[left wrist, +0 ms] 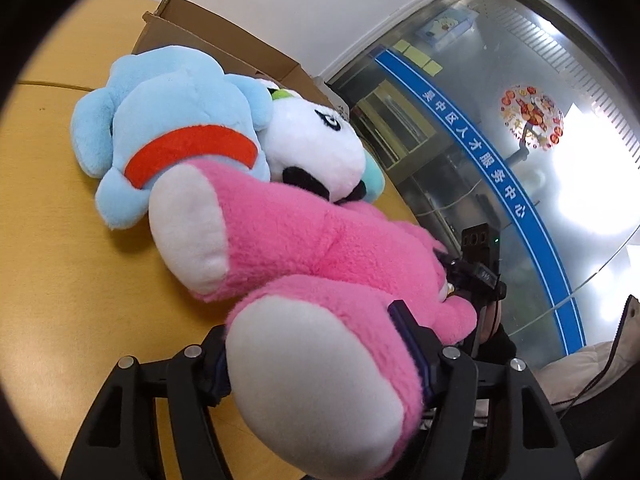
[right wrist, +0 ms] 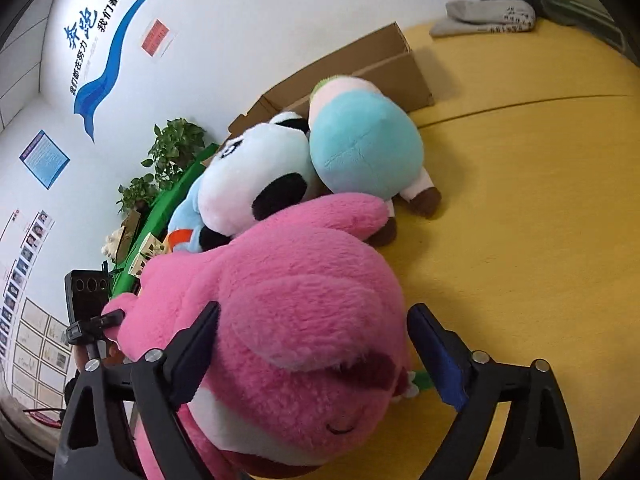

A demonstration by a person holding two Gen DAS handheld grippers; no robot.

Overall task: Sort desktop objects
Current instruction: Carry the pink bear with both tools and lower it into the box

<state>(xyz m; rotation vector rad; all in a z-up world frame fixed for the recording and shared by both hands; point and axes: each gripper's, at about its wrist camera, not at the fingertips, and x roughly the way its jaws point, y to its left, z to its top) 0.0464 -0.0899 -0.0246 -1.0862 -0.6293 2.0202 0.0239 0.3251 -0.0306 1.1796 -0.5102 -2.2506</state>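
Pink plush bear (left wrist: pixel 320 248) is the thing being dealt with right now, lying on the yellow table (left wrist: pixel 60 280) and pressed up against the pile of other toys: a blue plush dog (left wrist: pixel 168 136), a white panda (left wrist: pixel 316 148) and a teal-bodied doll (right wrist: pixel 368 148). Behind that pile sits the cardboard box (right wrist: pixel 384 64), which looks like the place the toys go.

Left tool (left wrist: pixel 320 364) is clamped on one of the bear's feet, pads squeezing the fuzz on both sides. Right tool (right wrist: pixel 316 352) straddles the bear's head; its left finger looks pressed into the fur, but the blue pad on the other side seems to stand just clear, so I'd call it apart, not gripping yet.

What could go wrong: lifting by one soft foot means the bear sags and swings, dragging the panda or dog off the pile. And the head is wide and squishy, so a shallow pinch could just slip off the fur.
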